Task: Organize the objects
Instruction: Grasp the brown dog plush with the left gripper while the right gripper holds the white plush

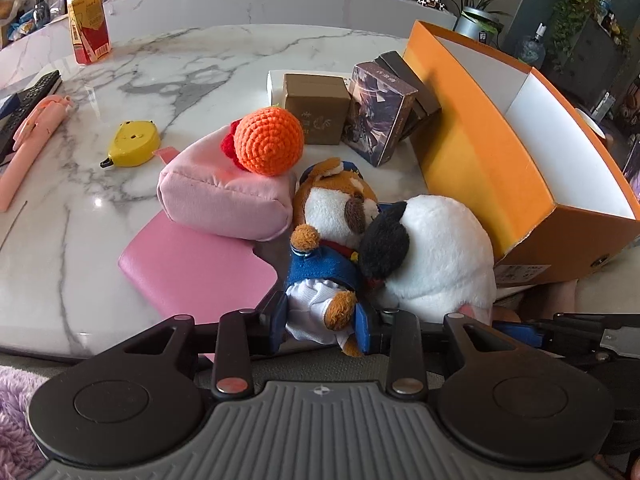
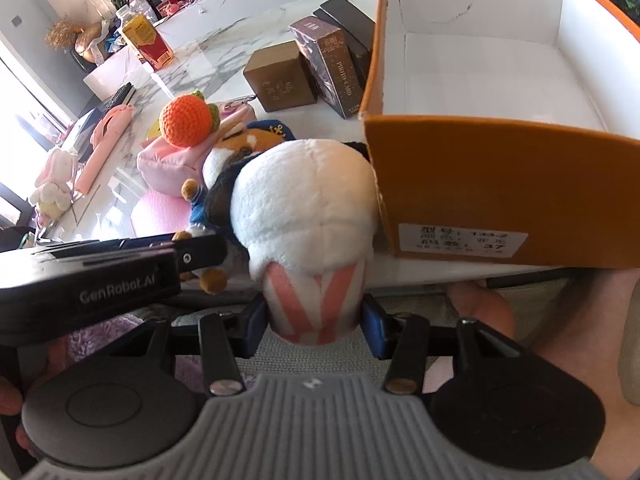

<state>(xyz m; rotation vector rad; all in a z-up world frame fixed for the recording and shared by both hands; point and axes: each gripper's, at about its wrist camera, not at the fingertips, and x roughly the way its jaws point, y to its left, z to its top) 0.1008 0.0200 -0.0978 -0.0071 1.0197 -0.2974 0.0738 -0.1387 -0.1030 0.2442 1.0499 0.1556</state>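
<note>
Clamped between the blue pads of the left gripper [image 1: 326, 326] are the white-trousered legs of a small brown-and-white dog plush [image 1: 332, 220], dressed in a blue jacket and a dark cap, lying on its back at the near edge of the marble table [image 1: 192, 64]. Just beside it, touching its head, lies a white plush [image 2: 304, 200] with a black ear patch; the right gripper [image 2: 314, 320] grips its pink-striped base from both sides. An open orange box [image 2: 500, 184] with a white inside stands just right of the white plush, its near wall touching the toy and carrying a printed label. On the dog's other side a pink pouch [image 1: 224, 196] rests partly on a flat pink case [image 1: 192, 268], and an orange crocheted ball [image 1: 268, 140] sits on top of the pouch. Behind these, a brown carton [image 1: 316, 108] and a dark patterned card box [image 1: 376, 116] stand side by side near the orange box. Farther left lie a yellow tape measure [image 1: 132, 144], a pink pen-like case [image 1: 28, 148] and a black remote [image 1: 32, 96], with a red-and-yellow drink bottle [image 1: 88, 24] at the far edge.
</note>
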